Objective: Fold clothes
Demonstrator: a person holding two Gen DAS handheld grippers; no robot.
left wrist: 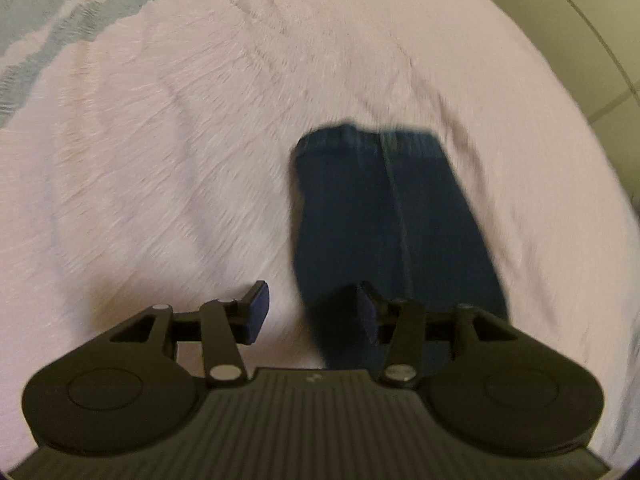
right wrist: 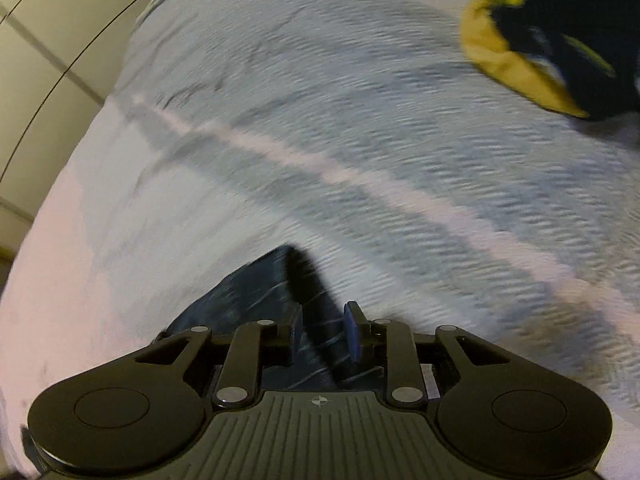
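Two claws of mine point down at a bed covered in a pale pink bedspread (left wrist: 200, 140), its fuzzy surface creased and blurred. My left claw (left wrist: 312, 312) stands about half open with nothing between its pads; the folded dark blue jeans (left wrist: 384, 208) lie flat on the pink cover just ahead, their near end under my right-hand finger (left wrist: 370, 312). Beyond the bed's far edge I see beige floor tiles (left wrist: 580, 40) with thin dark seams. My right claw (right wrist: 322, 332) is slightly open, and dark blue denim (right wrist: 256, 292) lies between and below its pads; I cannot tell whether they press on it. Here the bedding is grey-blue with a pink stripe (right wrist: 360, 172), and a navy and yellow garment (right wrist: 552, 32) lies well apart at the far corner.
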